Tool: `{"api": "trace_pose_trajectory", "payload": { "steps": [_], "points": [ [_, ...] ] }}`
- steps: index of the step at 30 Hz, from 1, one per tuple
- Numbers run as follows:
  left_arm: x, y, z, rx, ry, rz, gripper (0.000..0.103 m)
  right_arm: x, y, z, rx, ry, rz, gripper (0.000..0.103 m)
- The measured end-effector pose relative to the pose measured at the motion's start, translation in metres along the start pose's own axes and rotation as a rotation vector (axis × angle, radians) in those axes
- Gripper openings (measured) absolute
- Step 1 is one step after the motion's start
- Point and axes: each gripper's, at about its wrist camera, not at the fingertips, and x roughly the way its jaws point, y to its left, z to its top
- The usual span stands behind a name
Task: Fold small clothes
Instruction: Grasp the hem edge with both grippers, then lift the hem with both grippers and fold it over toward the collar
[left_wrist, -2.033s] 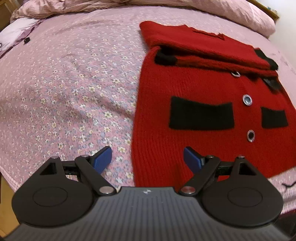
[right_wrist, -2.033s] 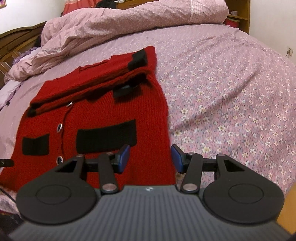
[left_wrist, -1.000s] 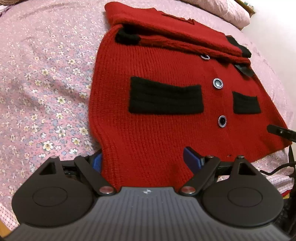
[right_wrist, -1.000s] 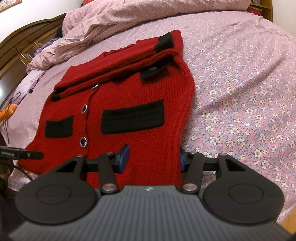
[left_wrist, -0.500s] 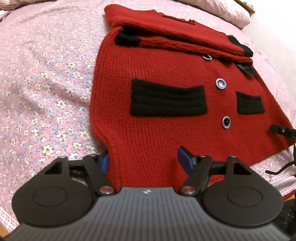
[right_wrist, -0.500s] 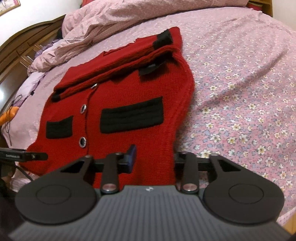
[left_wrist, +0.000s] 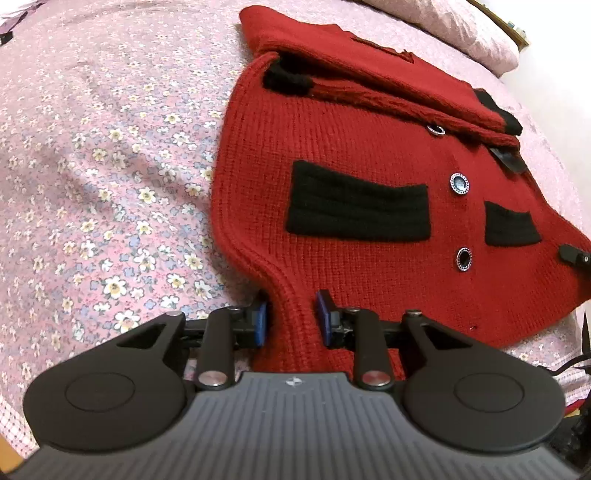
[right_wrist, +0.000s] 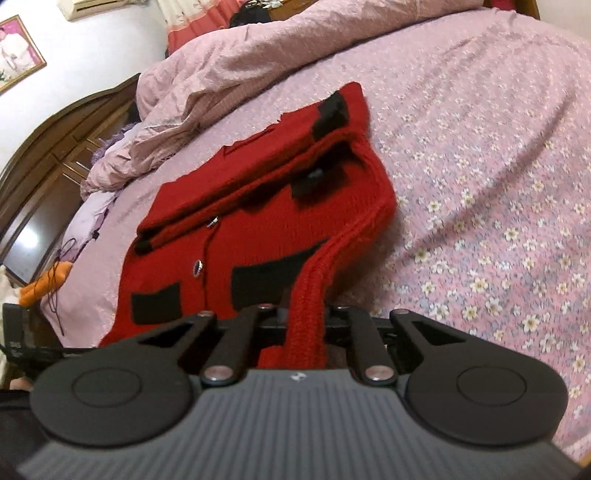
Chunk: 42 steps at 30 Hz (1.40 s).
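A red knit cardigan (left_wrist: 369, 236) with black pockets and round buttons lies on the flowered bedspread (left_wrist: 92, 184), its sleeves folded across the top. My left gripper (left_wrist: 291, 321) is shut on the cardigan's near left hem corner, the blue pads pinching the fabric. In the right wrist view the same cardigan (right_wrist: 258, 221) shows. My right gripper (right_wrist: 304, 317) is shut on its near right hem corner, lifted into a ridge above the bed.
A crumpled pink duvet (right_wrist: 258, 62) lies at the head of the bed. A dark wooden cabinet (right_wrist: 48, 177) stands to the left. An orange object (right_wrist: 44, 280) with cords lies at the bed's left edge. The bedspread (right_wrist: 498, 184) stretches to the right.
Both grippers closed from open onto the cardigan's near hem corners. The right one has lifted its corner, pulling the hem into a raised ridge.
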Motion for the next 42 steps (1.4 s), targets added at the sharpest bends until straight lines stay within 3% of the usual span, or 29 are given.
{"api": "trace_pose_trajectory", "payload": {
  "steps": [6, 9, 17, 23, 30, 42],
  "points": [
    [-0.001, 0.001, 0.002, -0.014, -0.004, 0.005, 0.028, 0.002, -0.001, 0.001, 0.020, -0.017, 0.017, 0.012],
    [-0.007, -0.002, 0.004, -0.021, -0.025, 0.007, 0.019, -0.002, -0.004, 0.003, 0.045, -0.035, 0.038, 0.012],
    [-0.054, -0.002, 0.037, -0.113, -0.154, -0.122, 0.014, -0.008, -0.003, 0.024, 0.089, -0.115, 0.107, 0.011],
    [-0.078, -0.014, 0.075, -0.122, -0.264, -0.170, 0.013, -0.004, -0.001, 0.052, 0.125, -0.190, 0.143, 0.011],
    [-0.083, -0.011, 0.120, -0.193, -0.344, -0.159, 0.013, 0.009, -0.002, 0.093, 0.160, -0.270, 0.180, 0.011],
    [-0.062, 0.005, 0.195, -0.261, -0.410, -0.090, 0.013, 0.042, -0.001, 0.152, 0.190, -0.354, 0.182, 0.011]
  ]
}}
